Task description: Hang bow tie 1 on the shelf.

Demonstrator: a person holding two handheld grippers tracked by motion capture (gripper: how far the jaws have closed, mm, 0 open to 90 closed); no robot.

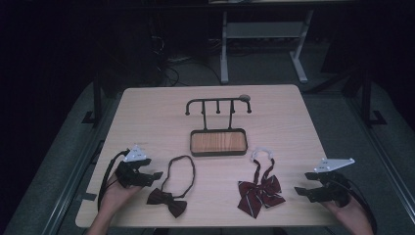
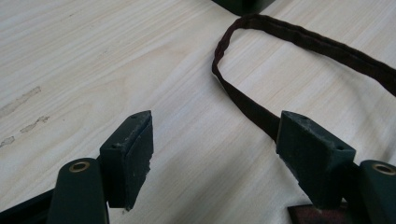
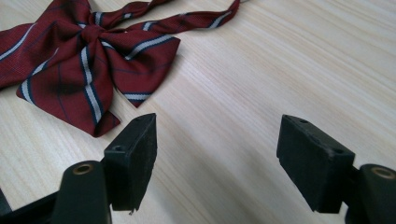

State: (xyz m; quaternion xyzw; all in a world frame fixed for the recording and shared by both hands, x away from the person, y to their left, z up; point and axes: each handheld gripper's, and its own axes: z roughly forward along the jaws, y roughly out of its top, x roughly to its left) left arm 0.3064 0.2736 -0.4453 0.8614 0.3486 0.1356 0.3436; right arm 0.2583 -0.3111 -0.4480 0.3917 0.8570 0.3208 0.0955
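Two bow ties lie flat on the near half of the table (image 1: 147, 117), each just inward of a gripper, probably so that either hand can take one without crossing the other. The dark bow tie (image 1: 167, 201) sits beside the left gripper (image 1: 155, 175), its strap (image 2: 252, 105) spread in an open loop toward the stand; in the left gripper view the strap runs right up to the far jaw, though it is hard to say whether it touches. The left gripper's jaws stand wide apart with only bare wood between them, so nothing is grasped.

The striped bow tie (image 3: 79, 56) lies just ahead and to the side of the right gripper (image 1: 301, 192), whose jaws are likewise spread and empty, resting low near the table's edge.

Behind both ties, at the table's middle, stands a rack (image 1: 218, 104) with pegs above a wooden tray (image 1: 192, 143). Its pegs face the person, likely so the loops can be hung from the front.
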